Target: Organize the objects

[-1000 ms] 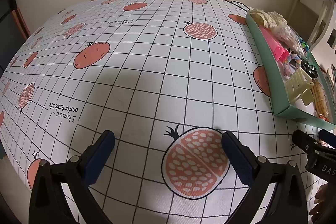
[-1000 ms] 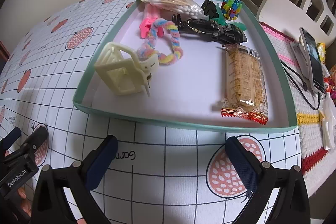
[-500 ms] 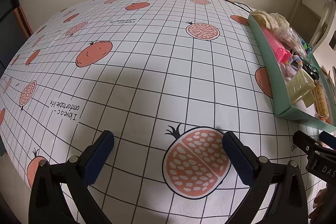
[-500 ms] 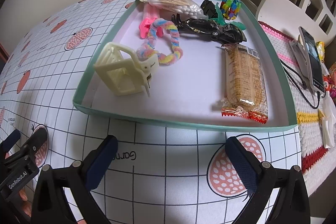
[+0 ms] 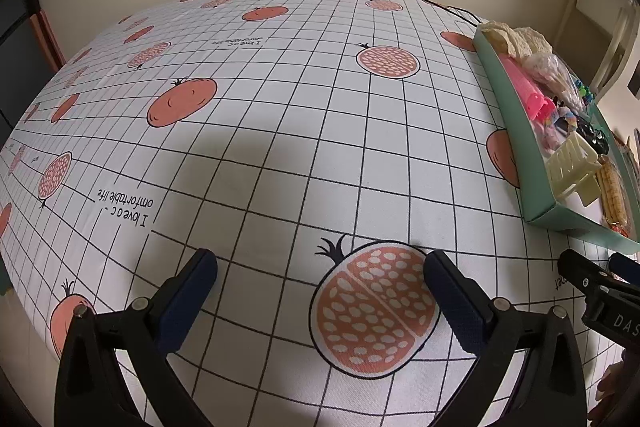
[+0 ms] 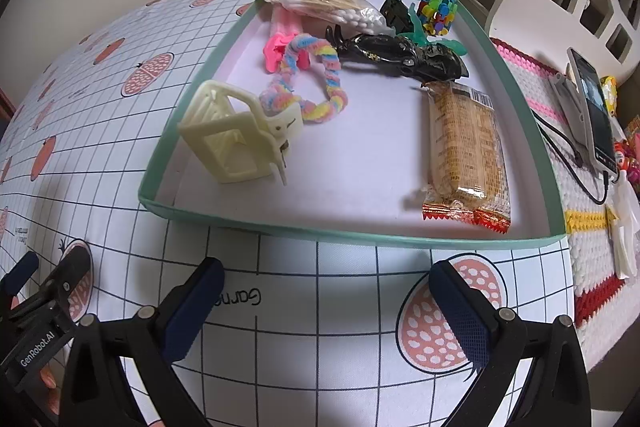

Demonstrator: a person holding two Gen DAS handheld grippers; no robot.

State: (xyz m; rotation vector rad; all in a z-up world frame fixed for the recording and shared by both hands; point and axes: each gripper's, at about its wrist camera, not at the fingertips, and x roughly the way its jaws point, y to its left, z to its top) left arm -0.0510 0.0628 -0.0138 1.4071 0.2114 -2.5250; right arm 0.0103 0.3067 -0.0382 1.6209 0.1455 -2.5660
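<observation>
Cream hair claw clip stands at the near left of the green tray, beside the pastel scrunchie and left of the wrapped snack bar. It looks light, stiff and slick; its ribbed body seems the best hold. Right gripper and left gripper hang spread wide, empty, over the tablecloth.

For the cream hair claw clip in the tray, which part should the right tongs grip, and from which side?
Probably grip the cream claw clip across its broad ribbed body, coming from above with the right tongs. It stands near the tray's front-left corner, close to the walls, so a low sideways approach looks blocked. Its rear touches the rainbow scrunchie.
</observation>
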